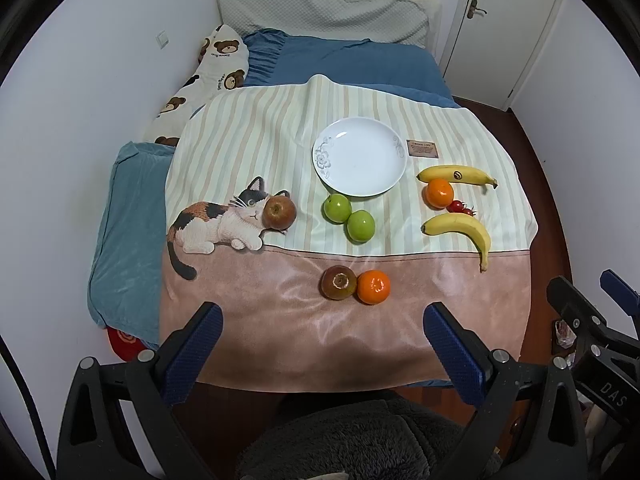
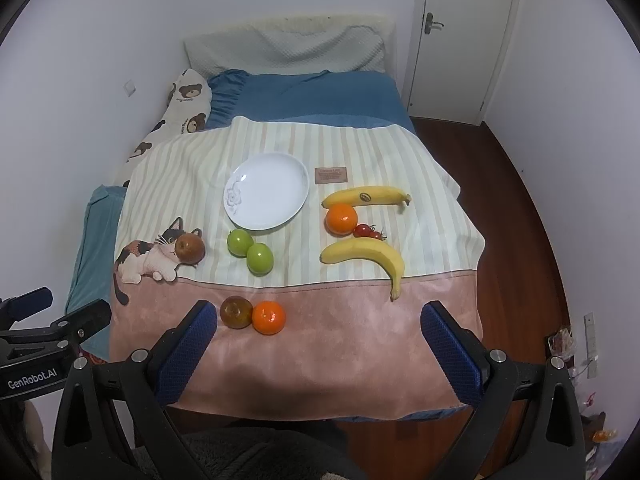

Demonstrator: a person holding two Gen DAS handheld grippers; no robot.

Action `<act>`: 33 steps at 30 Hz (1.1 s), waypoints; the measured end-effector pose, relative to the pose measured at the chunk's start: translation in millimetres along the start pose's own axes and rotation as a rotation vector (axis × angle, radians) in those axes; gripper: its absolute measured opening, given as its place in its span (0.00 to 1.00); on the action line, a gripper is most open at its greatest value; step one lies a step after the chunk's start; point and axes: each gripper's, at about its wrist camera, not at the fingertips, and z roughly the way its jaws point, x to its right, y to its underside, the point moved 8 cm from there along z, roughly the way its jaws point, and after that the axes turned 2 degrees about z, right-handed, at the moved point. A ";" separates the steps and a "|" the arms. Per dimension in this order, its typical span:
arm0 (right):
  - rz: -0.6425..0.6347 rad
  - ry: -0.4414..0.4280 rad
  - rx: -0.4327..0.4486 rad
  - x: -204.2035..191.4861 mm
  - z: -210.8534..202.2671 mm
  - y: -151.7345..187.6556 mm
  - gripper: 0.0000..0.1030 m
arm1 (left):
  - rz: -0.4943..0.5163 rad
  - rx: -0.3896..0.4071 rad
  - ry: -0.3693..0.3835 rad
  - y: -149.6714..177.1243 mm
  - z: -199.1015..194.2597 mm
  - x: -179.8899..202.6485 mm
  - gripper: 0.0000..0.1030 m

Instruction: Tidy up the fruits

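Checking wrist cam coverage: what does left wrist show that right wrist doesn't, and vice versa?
Left wrist only: the left tongs, open, up close, and something red on the floor beside the bed. Right wrist only: the right tongs, open, up close, and a floor outlet near some packets. Both: the white plate, bare, with the apples, oranges, bananas and cherry tomatoes around it on the cat blanket.

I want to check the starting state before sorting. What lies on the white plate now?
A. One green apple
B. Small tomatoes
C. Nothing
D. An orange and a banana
C: the white plate is bare, and all the fruit lies around it on the blanket.
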 end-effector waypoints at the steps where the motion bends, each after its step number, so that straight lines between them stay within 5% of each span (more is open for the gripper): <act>1: 0.000 0.001 0.001 -0.5 -0.1 0.0 1.00 | 0.001 -0.001 0.000 -0.2 0.1 0.1 1.00; 33: -0.005 -0.002 0.025 2.5 -15.0 -0.2 1.00 | 0.000 0.011 0.003 -5.8 -12.3 0.3 1.00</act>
